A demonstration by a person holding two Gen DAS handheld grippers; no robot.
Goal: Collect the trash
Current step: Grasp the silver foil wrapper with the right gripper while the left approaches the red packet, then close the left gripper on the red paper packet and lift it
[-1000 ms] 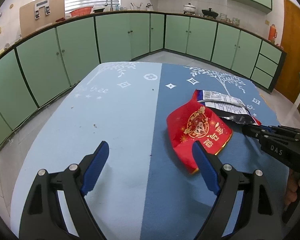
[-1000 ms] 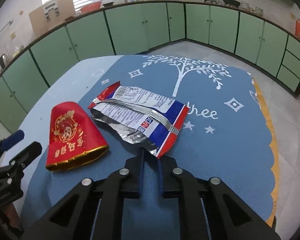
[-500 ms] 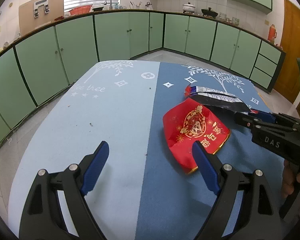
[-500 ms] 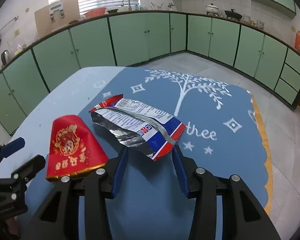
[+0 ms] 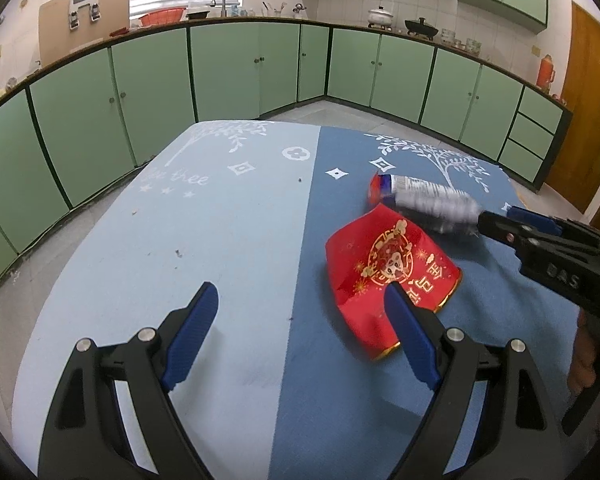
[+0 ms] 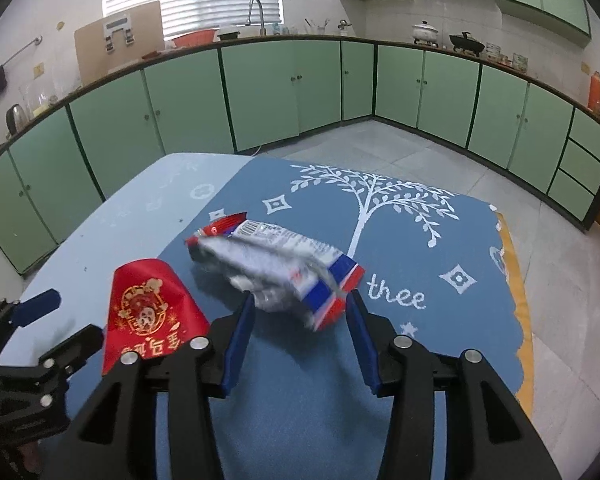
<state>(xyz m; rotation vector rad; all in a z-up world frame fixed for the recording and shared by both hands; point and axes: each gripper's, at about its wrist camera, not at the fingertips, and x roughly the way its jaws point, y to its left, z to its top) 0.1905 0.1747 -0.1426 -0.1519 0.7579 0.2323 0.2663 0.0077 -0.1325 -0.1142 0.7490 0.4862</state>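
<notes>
Left gripper (image 5: 300, 312) stands wide open and empty; the red packet (image 5: 388, 276) lies at its 2 o'clock, partly behind its right finger. Right gripper (image 6: 300, 312): jaws opening, half spread, pads clear of the blurred silver snack wrapper (image 6: 276, 264) at 12 o'clock on the blue tablecloth (image 6: 420, 240). Risk: the crumpled foil could slide away or crush unevenly under an off-centre closure.
</notes>
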